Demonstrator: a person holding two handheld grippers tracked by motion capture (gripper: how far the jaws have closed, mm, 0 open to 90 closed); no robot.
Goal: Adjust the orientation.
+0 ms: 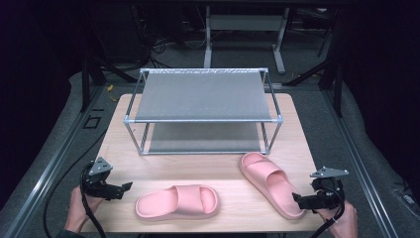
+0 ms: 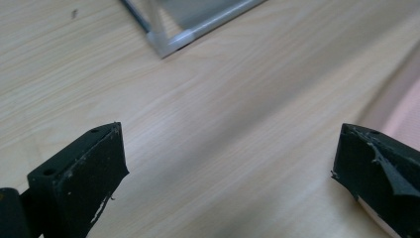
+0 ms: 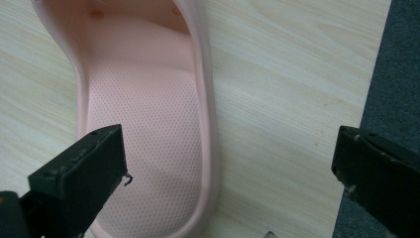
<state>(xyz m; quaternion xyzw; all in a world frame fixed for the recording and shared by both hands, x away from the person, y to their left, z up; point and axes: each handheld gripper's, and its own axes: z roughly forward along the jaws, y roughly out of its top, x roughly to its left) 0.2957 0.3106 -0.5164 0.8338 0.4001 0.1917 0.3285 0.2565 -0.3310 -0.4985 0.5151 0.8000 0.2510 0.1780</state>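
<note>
1. The work appears to be putting the pink slides onto the two-tier shoe rack (image 1: 203,96), and it looks barely begun: both rack shelves are bare and both slides lie on the wooden table (image 1: 119,134).
2. The left slide (image 1: 178,202) lies crosswise at the table's near edge, in front of the rack and apart from it.
3. The right slide (image 1: 270,182) lies at an angle, its toe end near the rack's front right leg, its heel toward the person's right hand (image 1: 341,220).
4. The left gripper (image 1: 121,189) hovers just left of the left slide, jaws spread wide with nothing between them; the table and a rack corner (image 2: 168,42) show beyond them.
5. The right gripper (image 1: 299,201) sits at the right slide's heel, jaws wide apart and holding nothing; its own view looks down on the dotted footbed (image 3: 148,129).
6. Left to do, judging from this: grasp each slide and set it on a shelf.
7. Count: two slides, one rack with two shelves, two grippers, one table.
</note>
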